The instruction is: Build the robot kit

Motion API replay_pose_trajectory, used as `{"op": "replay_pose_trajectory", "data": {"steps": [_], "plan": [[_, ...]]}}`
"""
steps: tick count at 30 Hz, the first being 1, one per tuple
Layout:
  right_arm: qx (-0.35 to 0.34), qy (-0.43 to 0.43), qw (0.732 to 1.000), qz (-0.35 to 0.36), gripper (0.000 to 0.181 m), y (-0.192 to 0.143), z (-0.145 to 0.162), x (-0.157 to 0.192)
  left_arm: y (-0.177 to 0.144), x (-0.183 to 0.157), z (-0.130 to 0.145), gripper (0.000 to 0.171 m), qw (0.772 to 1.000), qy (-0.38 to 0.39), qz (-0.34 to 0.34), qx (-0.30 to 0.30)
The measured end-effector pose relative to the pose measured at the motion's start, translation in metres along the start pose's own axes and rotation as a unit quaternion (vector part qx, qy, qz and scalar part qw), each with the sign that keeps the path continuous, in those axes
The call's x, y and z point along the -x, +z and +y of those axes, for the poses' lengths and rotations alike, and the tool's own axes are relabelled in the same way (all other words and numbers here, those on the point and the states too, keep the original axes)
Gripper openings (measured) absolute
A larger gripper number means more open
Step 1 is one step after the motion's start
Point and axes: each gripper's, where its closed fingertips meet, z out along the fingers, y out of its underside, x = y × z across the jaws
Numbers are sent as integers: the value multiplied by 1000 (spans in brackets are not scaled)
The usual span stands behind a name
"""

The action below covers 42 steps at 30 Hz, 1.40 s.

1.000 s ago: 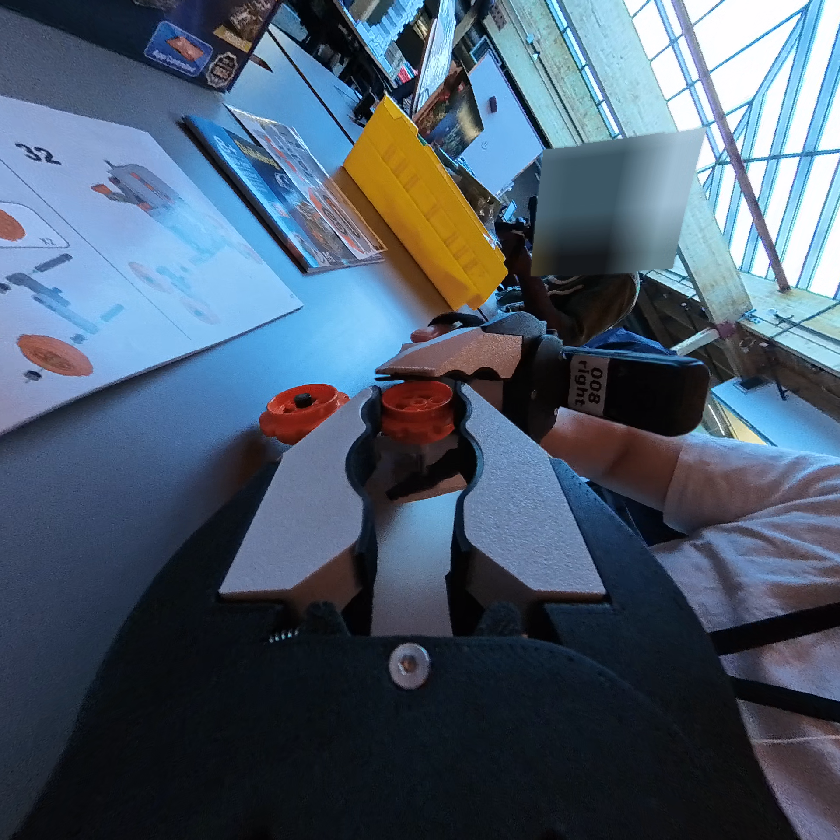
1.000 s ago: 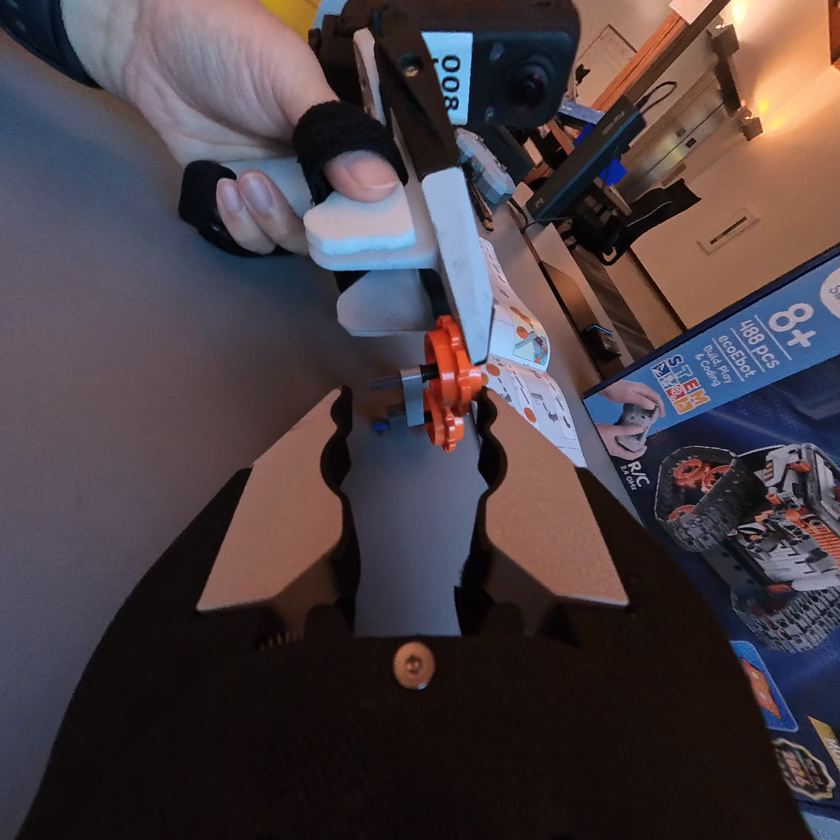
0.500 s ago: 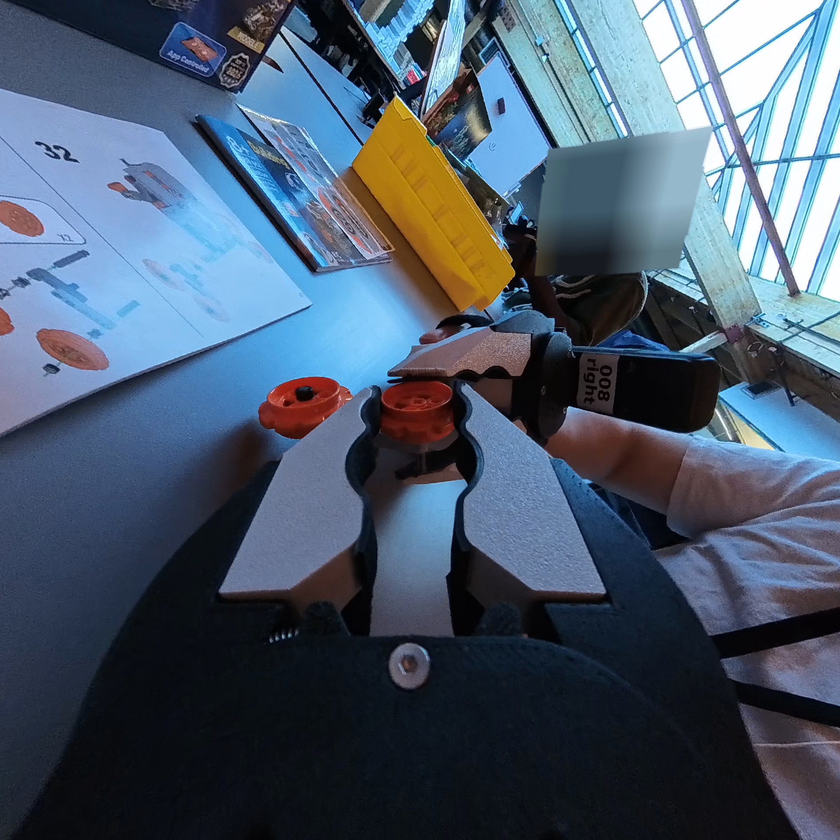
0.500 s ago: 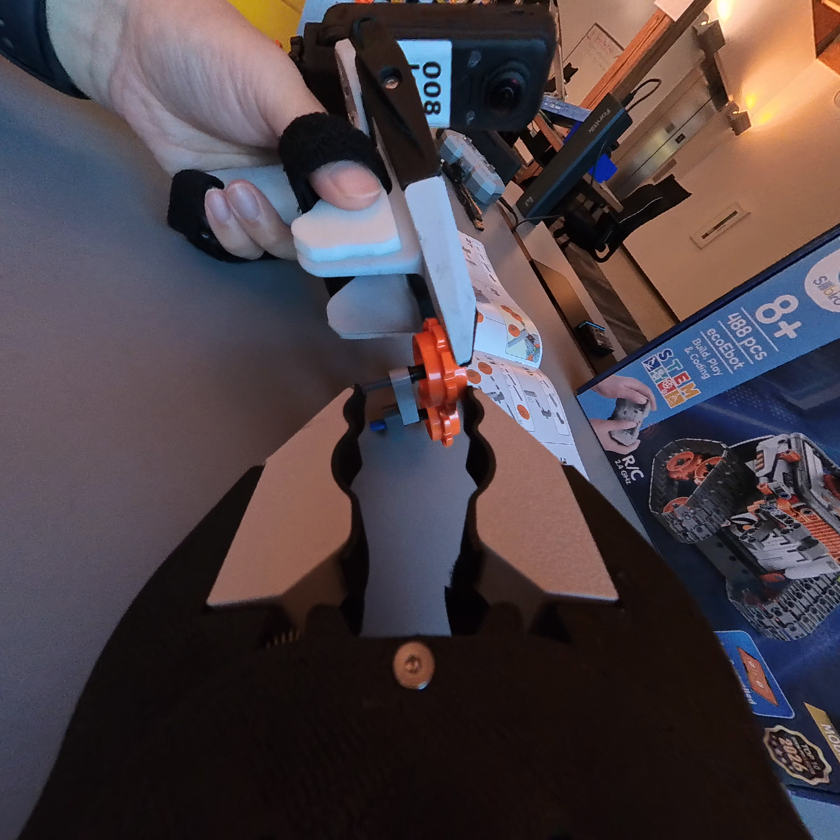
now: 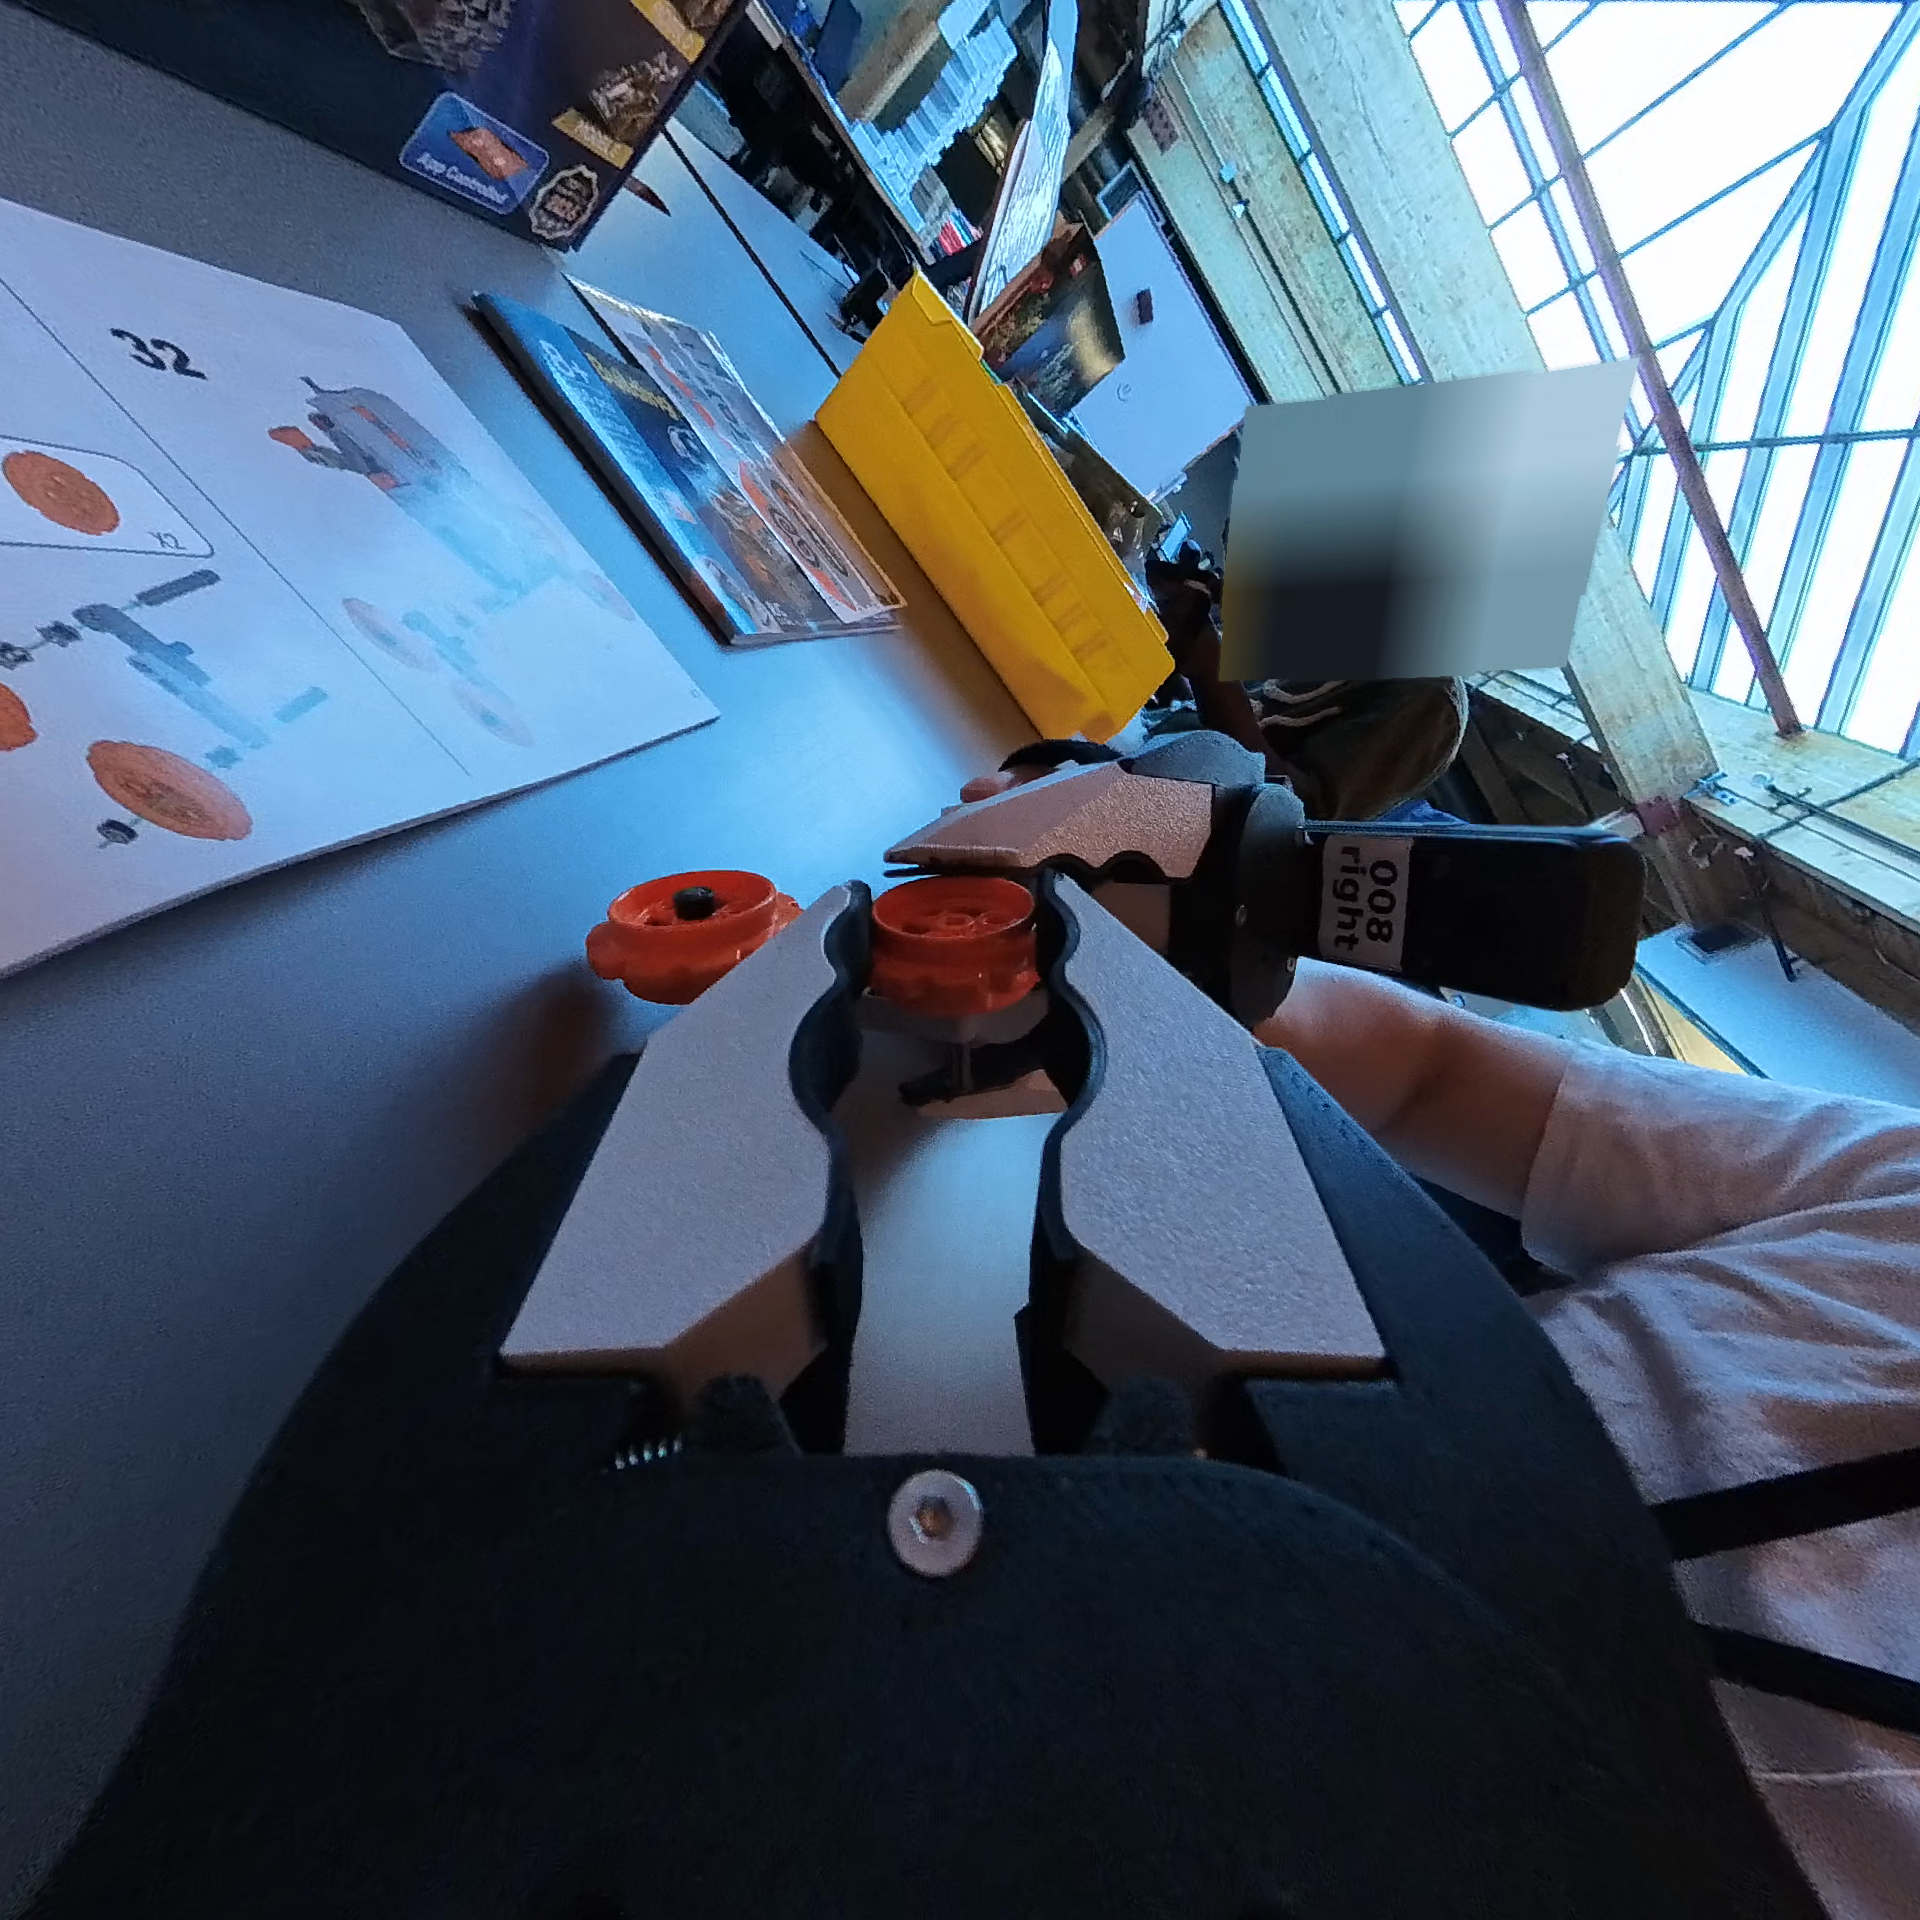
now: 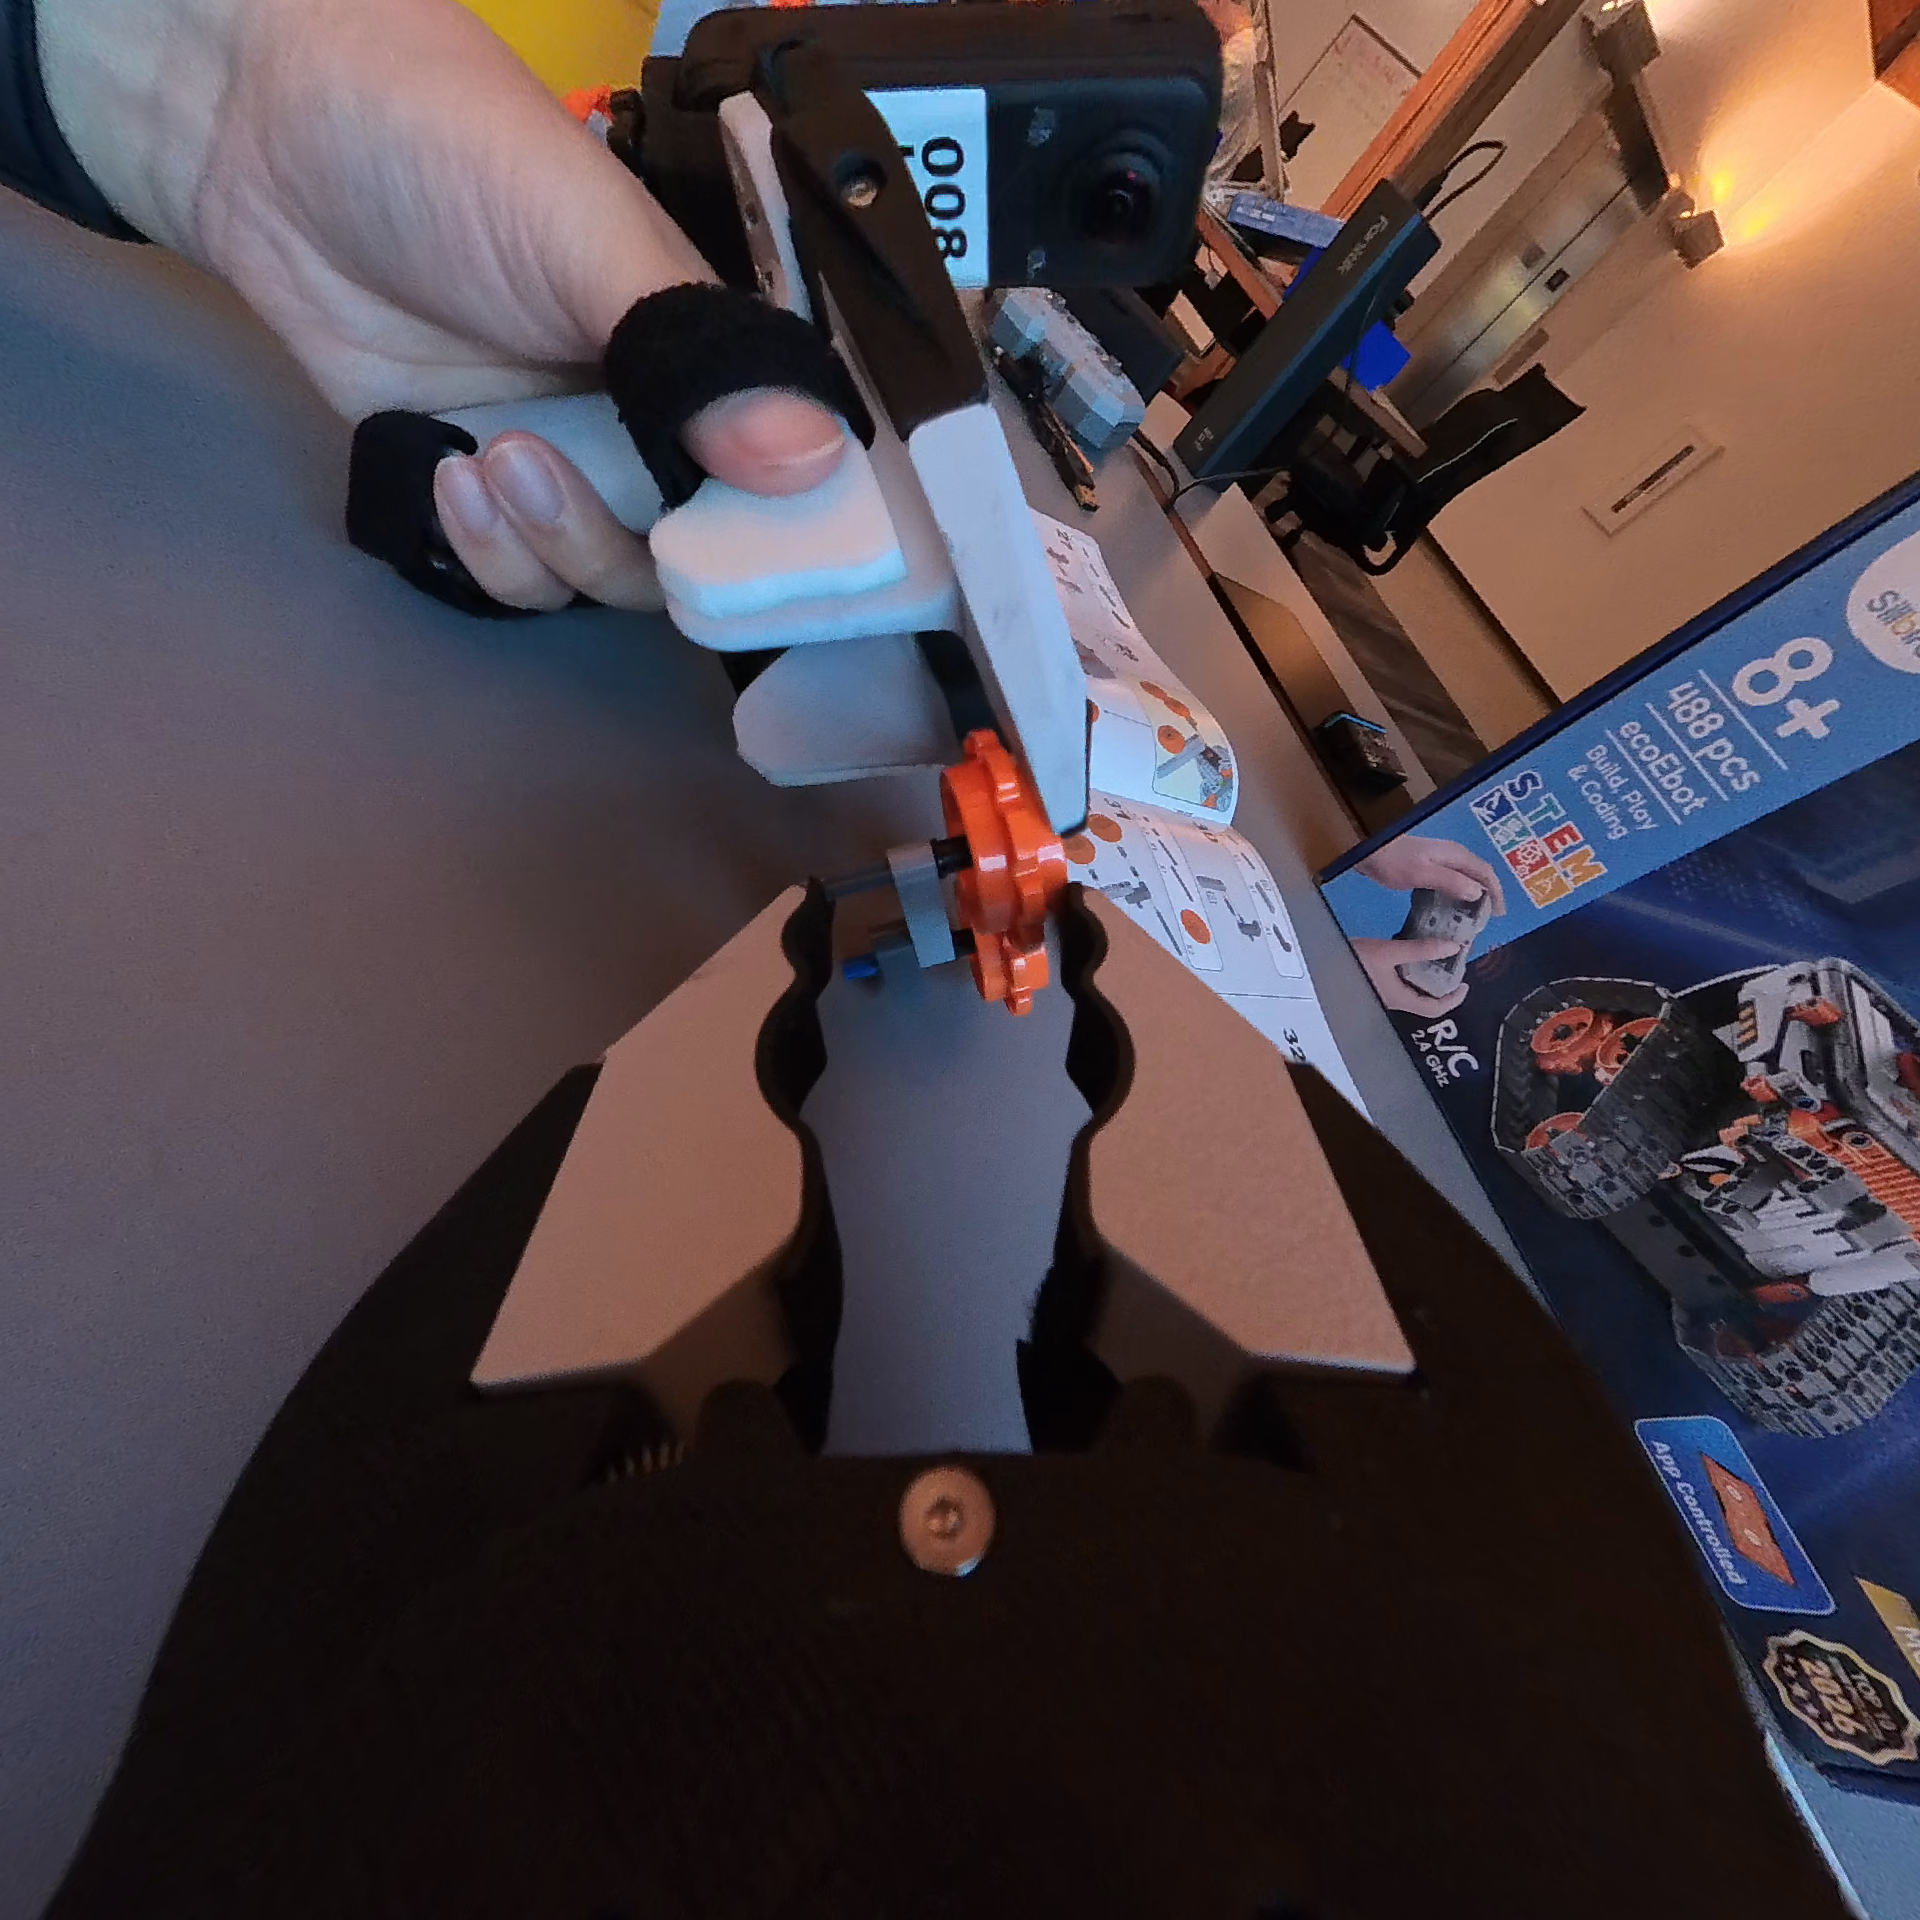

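Loose orange wheel (image 5: 686, 928) flat on grey table (image 5: 260, 1143), just left of left gripper (image 5: 951, 914); instruction sheet (image 5: 312, 582) beyond it; left gripper clamped on second orange wheel (image 5: 954, 948) of a small grey-axle assembly (image 6: 920, 904); right gripper (image 6: 940, 914) part-open at that assembly, gripping nothing, right fingertip touching the wheel; yellow bin (image 5: 987, 509) well beyond; kit box (image 6: 1662, 1039) right of assembly.

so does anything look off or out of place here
Nothing looks damaged or spilled. The left gripper is shut on an orange wheel with a grey axle piece; the open right gripper sits beside it. A second orange wheel lies loose on the grey table.
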Motion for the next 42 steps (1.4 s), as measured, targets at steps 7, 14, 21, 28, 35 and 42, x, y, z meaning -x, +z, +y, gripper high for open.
{"op": "replay_pose_trajectory", "data": {"steps": [7,14,21,28,35,42], "plan": [[8,12,1000,-7,43,0,0,1,0,0,1,30,1000,15,-10,2],[27,16,999,-12,42,0,1,1,0,1,1,30,1000,18,-20,-5],[37,16,999,-8,42,1,0,-3,0,0,-3,30,999,12,-23,-24],[42,16,999,-10,42,0,0,-5,0,0,-5,31,999,0,-21,-34],[50,22,998,-8,42,1,0,-6,0,0,-6,31,999,-3,-24,-41],[57,25,998,-12,41,1,2,-5,1,2,-5,31,999,-5,-28,-40]]}}
